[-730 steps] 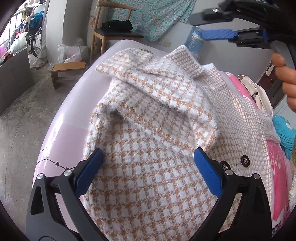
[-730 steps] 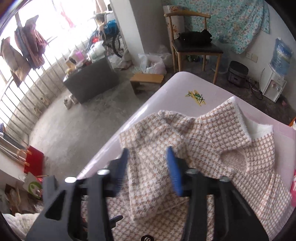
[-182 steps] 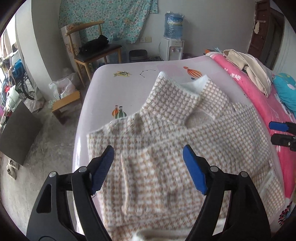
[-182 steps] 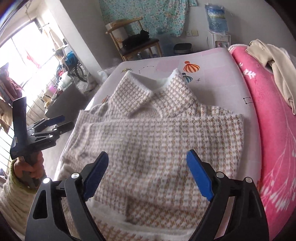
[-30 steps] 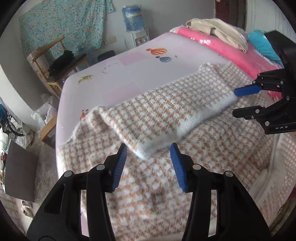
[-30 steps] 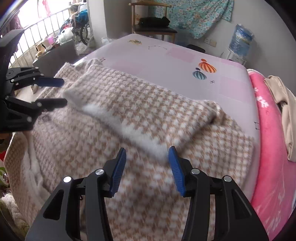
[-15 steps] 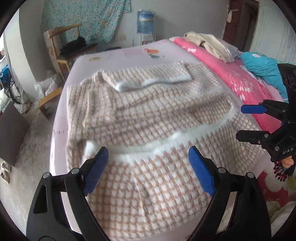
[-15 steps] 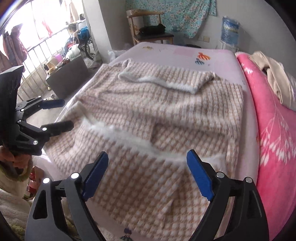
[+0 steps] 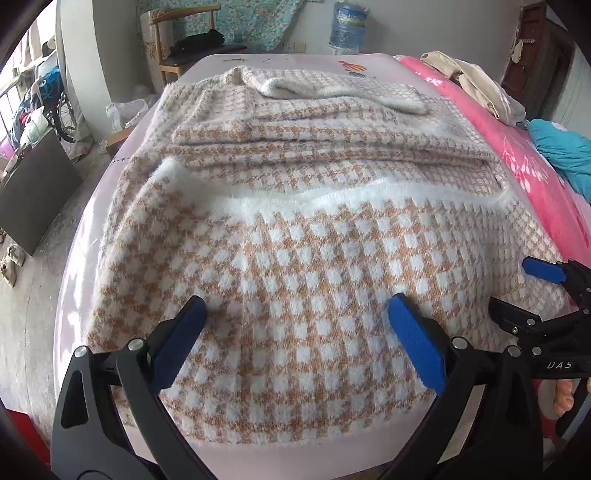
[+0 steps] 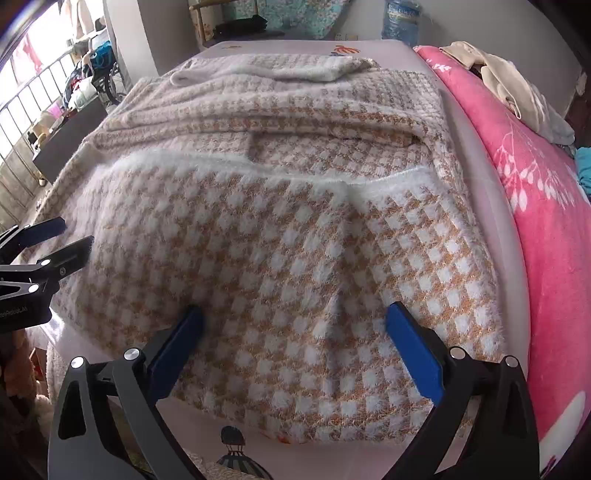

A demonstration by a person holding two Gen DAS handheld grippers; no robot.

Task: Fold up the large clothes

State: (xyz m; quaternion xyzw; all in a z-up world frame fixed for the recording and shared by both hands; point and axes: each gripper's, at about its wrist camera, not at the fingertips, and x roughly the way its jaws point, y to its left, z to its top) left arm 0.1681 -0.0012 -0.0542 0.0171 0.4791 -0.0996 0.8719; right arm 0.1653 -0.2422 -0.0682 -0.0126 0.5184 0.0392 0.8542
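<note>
A large fuzzy tan-and-white houndstooth coat (image 9: 295,229) lies folded on the pale pink bed (image 9: 77,280), also in the right wrist view (image 10: 288,236). Its near part is doubled over, with a white fleece edge (image 9: 332,195) running across the middle. My left gripper (image 9: 295,332) is open and empty over the coat's near left part. My right gripper (image 10: 291,332) is open and empty over the near right part. The right gripper also shows at the right edge of the left wrist view (image 9: 524,288). The left gripper shows at the left edge of the right wrist view (image 10: 59,240).
A pink floral blanket (image 10: 546,206) runs along the right side, with a beige garment (image 10: 509,85) and a teal cloth (image 9: 557,155) on it. A wooden chair (image 9: 184,44) and a water bottle (image 9: 347,22) stand beyond the bed. Bare floor (image 9: 33,295) lies left.
Both grippers have come lower and closer to the coat's near folded part since half a second ago. Both stay open. A second ago both were shut on the coat's edge.
</note>
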